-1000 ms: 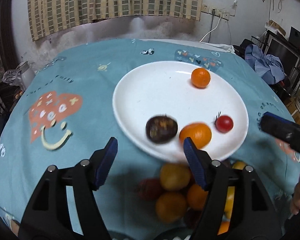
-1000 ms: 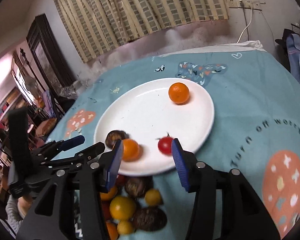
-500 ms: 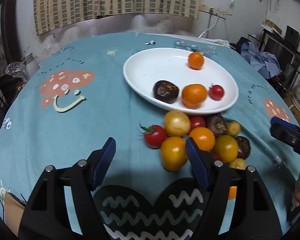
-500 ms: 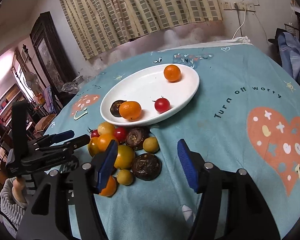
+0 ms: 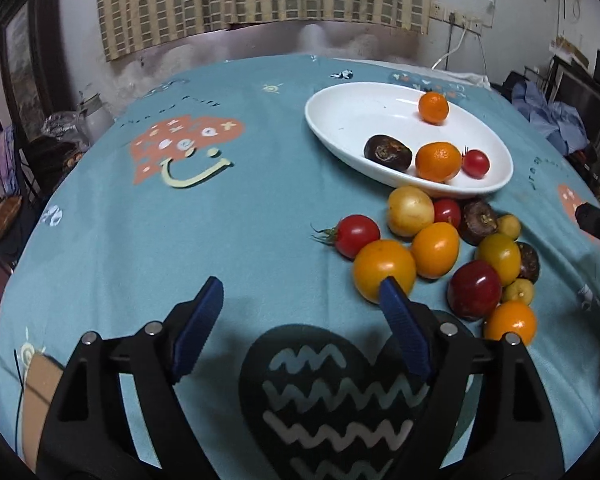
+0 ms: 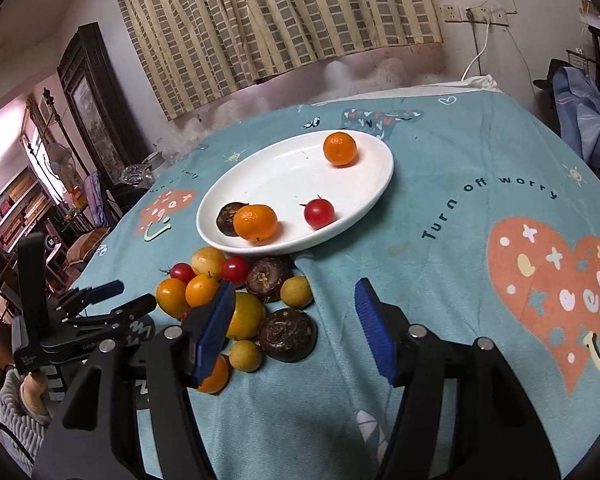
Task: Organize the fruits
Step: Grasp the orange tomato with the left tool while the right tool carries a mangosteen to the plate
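Observation:
A white oval plate [image 5: 340,120] [image 6: 364,196] on the teal tablecloth holds two oranges, a dark fruit [image 5: 387,153] and a red tomato [image 6: 319,213]. A pile of loose fruit lies on the cloth in front of the plate: a large orange fruit [image 5: 384,270], red tomatoes [image 5: 357,235], yellow and dark ones [image 6: 287,334]. My left gripper [image 5: 300,300] is open and empty, low over the cloth left of the pile. My right gripper [image 6: 294,308] is open and empty, over the near right side of the pile.
The round table's teal cloth [image 5: 220,220] carries printed hearts and words. A curtained wall stands behind. Furniture and a clothes pile [image 6: 592,120] crowd the room's edges. The left gripper also shows in the right wrist view [image 6: 116,298].
Both grippers have pulled back from over the plate toward the table's near side. The loose fruit pile has come fully into view. The left gripper has also shifted to the left.

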Demonstrator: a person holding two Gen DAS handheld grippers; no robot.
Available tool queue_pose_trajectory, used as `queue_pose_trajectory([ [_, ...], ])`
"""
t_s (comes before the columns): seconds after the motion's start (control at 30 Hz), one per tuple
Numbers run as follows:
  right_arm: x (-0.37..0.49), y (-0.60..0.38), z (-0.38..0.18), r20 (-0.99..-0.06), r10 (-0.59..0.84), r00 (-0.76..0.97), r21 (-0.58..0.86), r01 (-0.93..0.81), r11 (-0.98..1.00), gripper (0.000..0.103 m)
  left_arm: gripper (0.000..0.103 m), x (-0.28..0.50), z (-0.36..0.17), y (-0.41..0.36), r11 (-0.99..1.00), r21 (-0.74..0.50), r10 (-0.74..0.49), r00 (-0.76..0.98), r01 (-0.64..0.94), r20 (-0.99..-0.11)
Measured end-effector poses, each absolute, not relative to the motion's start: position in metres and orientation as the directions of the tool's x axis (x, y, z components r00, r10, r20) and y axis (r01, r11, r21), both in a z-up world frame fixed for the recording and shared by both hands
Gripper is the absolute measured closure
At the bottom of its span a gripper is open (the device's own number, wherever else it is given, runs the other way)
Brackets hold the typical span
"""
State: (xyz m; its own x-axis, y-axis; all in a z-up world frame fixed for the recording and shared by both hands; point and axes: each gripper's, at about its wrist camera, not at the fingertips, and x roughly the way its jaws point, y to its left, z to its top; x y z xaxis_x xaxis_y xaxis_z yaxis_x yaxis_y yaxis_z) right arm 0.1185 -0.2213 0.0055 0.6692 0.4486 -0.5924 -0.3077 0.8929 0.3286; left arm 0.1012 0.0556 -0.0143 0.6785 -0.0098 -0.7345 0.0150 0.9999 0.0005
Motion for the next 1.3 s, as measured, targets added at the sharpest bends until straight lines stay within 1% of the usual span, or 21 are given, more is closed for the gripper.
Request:
queue_pose_trajectory([
  [0.07,0.117,-0.220,0.006,-0.589,0.452,0.670,0.325,-0.316,0.891,0.041,0.022,0.094,-0.010,0.053,0.999,-0.015,-0.041,0.699,0.043,-0.714],
  [0.13,0.117,-0.217,0.005,-0.596,0.454,0.663,0.319,-0.323,0.891,0.041,0.022,0.094,-0.011,0.045,0.998,0.015,-0.034,0.706,0.063,-0.707],
  [0.27,0.117,-0.211,0.002,-0.612,0.446,0.654,0.296,-0.333,0.895,0.041,0.023,0.103,-0.019,0.033,0.995,0.056,-0.019,0.687,0.087,-0.726],
  [0.3,0.117,-0.210,0.002,-0.615,0.441,0.653,0.291,-0.333,0.897,0.041,0.029,0.106,-0.021,0.032,0.994,0.060,-0.017,0.682,0.090,-0.731],
  [0.33,0.117,-0.210,0.001,-0.618,0.439,0.653,0.288,-0.332,0.898,0.041,0.032,0.109,-0.022,0.032,0.994,0.062,-0.015,0.678,0.090,-0.735],
  [0.43,0.117,-0.209,-0.001,-0.625,0.435,0.648,0.289,-0.326,0.900,0.041,0.038,0.119,-0.025,0.030,0.993,0.031,-0.053,0.660,0.115,-0.750],
  [0.57,0.119,-0.209,-0.004,-0.636,0.430,0.640,0.288,-0.321,0.902,0.041,0.060,0.125,-0.034,0.024,0.986,-0.007,-0.108,0.615,0.164,-0.781],
  [0.67,0.120,-0.205,-0.008,-0.660,0.420,0.624,0.271,-0.323,0.907,0.041,0.061,0.122,-0.034,0.022,0.986,0.004,-0.100,0.617,0.164,-0.781],
  [0.8,0.122,-0.194,-0.019,-0.707,0.366,0.605,0.202,-0.323,0.924,0.041,0.061,0.119,-0.033,0.023,0.989,0.006,-0.089,0.618,0.150,-0.781],
  [1.0,0.121,-0.181,-0.029,-0.735,0.323,0.596,0.126,-0.347,0.929,0.049,0.061,0.119,-0.034,0.024,0.990,0.007,-0.083,0.617,0.142,-0.783],
  [1.13,0.127,-0.181,-0.034,-0.744,0.331,0.580,0.145,-0.344,0.928,0.052,0.060,0.119,-0.035,0.023,0.990,0.015,-0.077,0.617,0.142,-0.783],
  [1.3,0.136,-0.170,-0.041,-0.770,0.329,0.546,0.140,-0.358,0.923,0.053,0.060,0.120,-0.036,0.022,0.990,0.021,-0.071,0.615,0.140,-0.785],
])
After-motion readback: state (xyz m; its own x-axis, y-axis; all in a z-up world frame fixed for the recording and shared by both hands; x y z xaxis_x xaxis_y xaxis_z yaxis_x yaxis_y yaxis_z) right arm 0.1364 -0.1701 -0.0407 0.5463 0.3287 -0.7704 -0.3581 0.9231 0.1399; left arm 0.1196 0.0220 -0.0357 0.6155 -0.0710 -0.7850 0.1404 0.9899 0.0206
